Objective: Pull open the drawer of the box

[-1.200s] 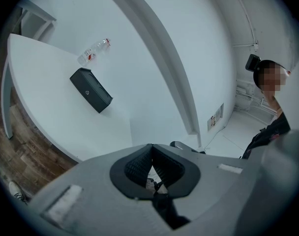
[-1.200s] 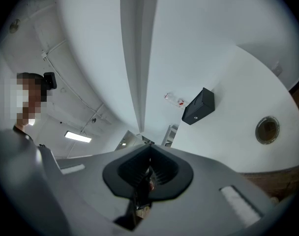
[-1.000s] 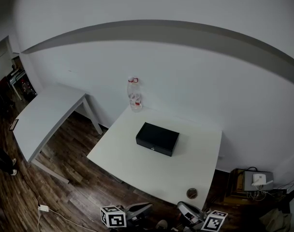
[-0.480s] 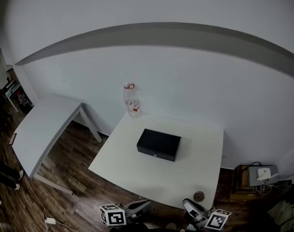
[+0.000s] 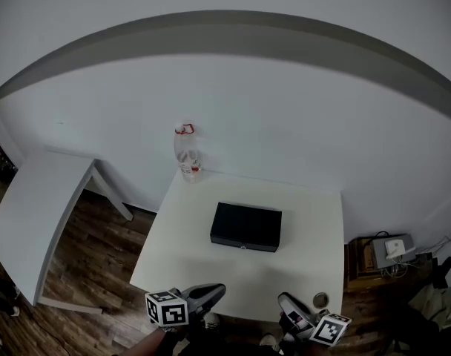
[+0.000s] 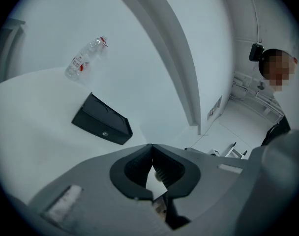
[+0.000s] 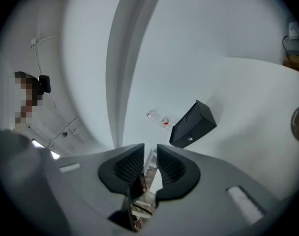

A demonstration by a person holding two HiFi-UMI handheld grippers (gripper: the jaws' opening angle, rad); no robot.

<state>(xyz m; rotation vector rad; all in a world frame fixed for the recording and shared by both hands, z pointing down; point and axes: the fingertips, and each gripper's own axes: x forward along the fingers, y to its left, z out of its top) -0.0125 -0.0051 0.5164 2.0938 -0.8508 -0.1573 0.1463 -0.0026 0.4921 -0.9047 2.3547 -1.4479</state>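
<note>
Box [image 5: 246, 227] untouched, well apart from both tongs. Left gripper [image 5: 213, 292] at near table edge, jaws pressed together, nothing between. Right gripper [image 5: 285, 301] alongside, jaws just opening, partway apart, gap empty. Small round object [image 5: 320, 300] just beside right gripper, on table corner. White table [image 5: 181, 251] bearing black box near its middle, drawer front [image 5: 264, 244] flush, knob [image 5: 242, 246] toward near edge. Clear bottle [image 5: 187, 154] upright at far edge, against wall [image 5: 285, 124]. Second white table [image 5: 33, 213] off to left, over wooden floor [image 5: 99, 251].
</note>
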